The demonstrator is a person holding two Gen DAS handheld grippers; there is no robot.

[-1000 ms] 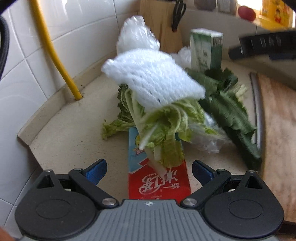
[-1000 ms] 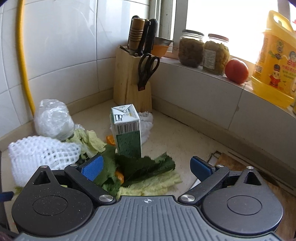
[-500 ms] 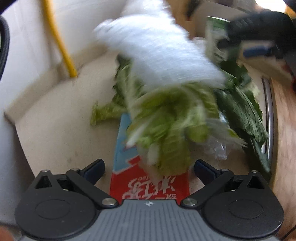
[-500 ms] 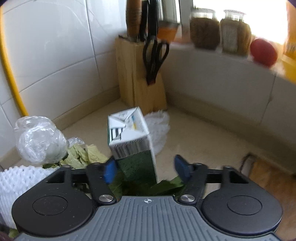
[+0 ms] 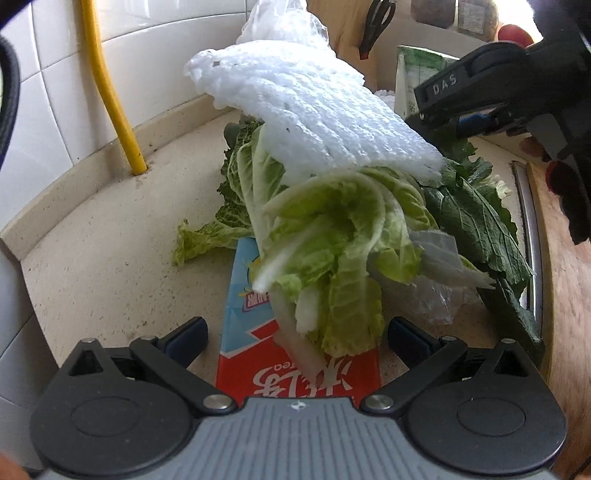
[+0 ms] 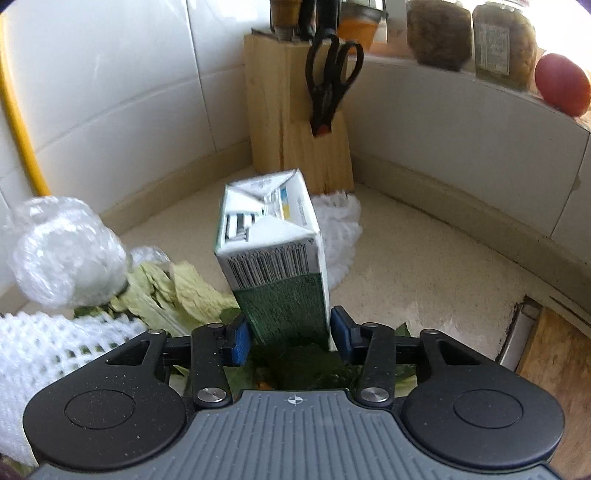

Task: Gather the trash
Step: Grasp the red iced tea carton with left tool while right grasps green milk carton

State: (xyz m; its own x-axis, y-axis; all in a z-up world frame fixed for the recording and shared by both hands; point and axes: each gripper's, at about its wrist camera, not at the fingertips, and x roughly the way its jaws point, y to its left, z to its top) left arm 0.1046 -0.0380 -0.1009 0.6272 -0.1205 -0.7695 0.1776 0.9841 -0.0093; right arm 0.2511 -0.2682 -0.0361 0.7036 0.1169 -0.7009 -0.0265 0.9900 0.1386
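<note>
Right gripper point(image 6: 289, 338) pads flank the upright carton point(image 6: 273, 254), apparently just touching; tilted, it may slip. Left gripper point(image 5: 295, 334) wide open, empty, over flat red carton point(image 5: 295, 373).

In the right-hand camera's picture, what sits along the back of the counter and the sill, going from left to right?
Yellow pipe → wooden knife block → black scissors hanging on its side → two glass jars → red tomato.
</note>
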